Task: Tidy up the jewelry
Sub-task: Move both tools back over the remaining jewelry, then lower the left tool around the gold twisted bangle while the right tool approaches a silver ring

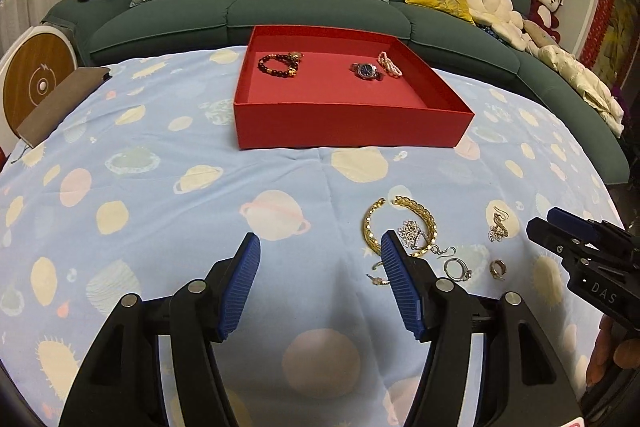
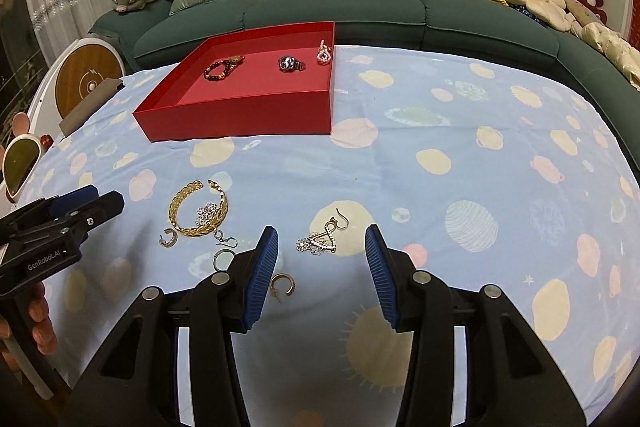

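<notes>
A red box point(image 1: 352, 127) at the far side of the table holds a dark bead bracelet point(image 1: 278, 65), a watch point(image 1: 366, 71) and a pink pearl bracelet point(image 1: 389, 63). On the cloth nearer to me lie a gold bangle point(image 1: 400, 227), a silver ring point(image 1: 456, 269), small hoop earrings point(image 1: 498, 269) and a crystal drop earring point(image 2: 320, 241). My left gripper point(image 1: 320, 239) is open over bare cloth, its right finger beside the bangle. My right gripper point(image 2: 321, 230) is open with the crystal earring lying between its fingertips, untouched. Hands hold both grippers.
A blue planet-print cloth point(image 1: 160, 187) covers the table. A brown notebook point(image 1: 60, 103) lies at its left edge beside a round wood-faced device point(image 1: 38, 83). A green sofa point(image 1: 320, 7) with cushions and plush toys runs behind the table.
</notes>
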The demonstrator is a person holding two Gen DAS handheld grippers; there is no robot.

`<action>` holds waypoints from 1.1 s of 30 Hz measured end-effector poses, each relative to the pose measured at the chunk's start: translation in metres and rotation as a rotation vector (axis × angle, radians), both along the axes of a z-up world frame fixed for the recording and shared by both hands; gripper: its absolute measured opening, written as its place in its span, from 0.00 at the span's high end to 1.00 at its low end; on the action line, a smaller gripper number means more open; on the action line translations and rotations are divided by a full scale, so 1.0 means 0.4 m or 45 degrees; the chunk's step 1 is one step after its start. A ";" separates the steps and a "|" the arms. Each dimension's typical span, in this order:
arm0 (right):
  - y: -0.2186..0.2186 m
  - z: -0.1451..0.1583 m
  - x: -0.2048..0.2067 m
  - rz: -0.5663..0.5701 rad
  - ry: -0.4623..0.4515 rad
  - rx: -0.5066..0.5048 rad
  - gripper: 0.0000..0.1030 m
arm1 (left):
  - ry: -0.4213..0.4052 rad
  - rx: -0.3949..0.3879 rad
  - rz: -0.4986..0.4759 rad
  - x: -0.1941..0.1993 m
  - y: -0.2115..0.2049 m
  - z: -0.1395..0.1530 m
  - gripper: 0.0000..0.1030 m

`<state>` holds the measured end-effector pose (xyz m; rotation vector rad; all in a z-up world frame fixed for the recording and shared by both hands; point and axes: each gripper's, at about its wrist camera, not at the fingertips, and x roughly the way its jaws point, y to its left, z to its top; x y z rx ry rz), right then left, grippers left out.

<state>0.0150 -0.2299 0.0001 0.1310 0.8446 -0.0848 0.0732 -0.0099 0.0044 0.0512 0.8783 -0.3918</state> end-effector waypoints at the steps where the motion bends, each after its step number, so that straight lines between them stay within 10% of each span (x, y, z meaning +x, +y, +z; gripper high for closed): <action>1: -0.001 -0.001 0.000 0.001 0.001 0.001 0.57 | 0.007 -0.004 -0.005 0.001 -0.009 -0.005 0.36; 18: -0.074 -0.018 -0.013 -0.062 0.021 0.028 0.57 | 0.017 0.101 -0.118 0.017 -0.187 -0.089 0.27; 23: -0.089 -0.031 -0.019 -0.065 0.037 0.034 0.57 | 0.003 0.105 -0.125 0.020 -0.189 -0.094 0.45; 33: -0.075 -0.034 -0.019 -0.028 0.037 0.046 0.57 | -0.025 0.028 -0.140 0.012 -0.164 -0.044 0.46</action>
